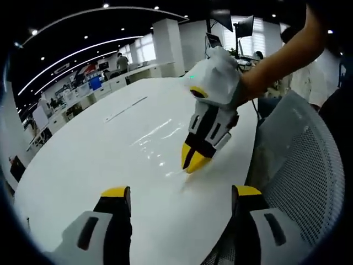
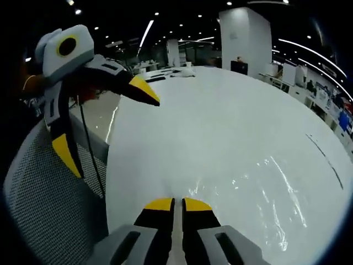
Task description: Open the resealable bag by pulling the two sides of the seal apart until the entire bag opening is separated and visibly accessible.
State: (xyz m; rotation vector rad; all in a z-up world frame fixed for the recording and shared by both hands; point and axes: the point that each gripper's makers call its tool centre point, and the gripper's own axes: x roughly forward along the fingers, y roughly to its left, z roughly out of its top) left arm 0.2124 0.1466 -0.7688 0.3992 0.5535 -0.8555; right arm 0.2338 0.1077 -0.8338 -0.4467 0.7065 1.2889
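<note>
A clear resealable bag [image 1: 157, 141] lies flat on the white table [image 1: 83, 171] and shows mostly as glints. In the right gripper view the bag [image 2: 270, 204] spreads ahead and to the right of my jaws. My right gripper [image 1: 193, 159], held by a gloved hand, points down at the bag's near edge. Its yellow tips are pressed together, and the right gripper [image 2: 177, 205] appears shut on that thin edge. My left gripper [image 1: 182, 193] hovers open just short of the bag with nothing between its jaws. In the right gripper view the left gripper [image 2: 105, 121] is spread wide at the upper left.
A grey mesh chair back [image 1: 300, 165] stands at the table's edge, and the same chair back [image 2: 49, 204] shows beside the left gripper. A thin dark strip [image 1: 126, 109] lies farther out on the table. Office desks and people are in the background.
</note>
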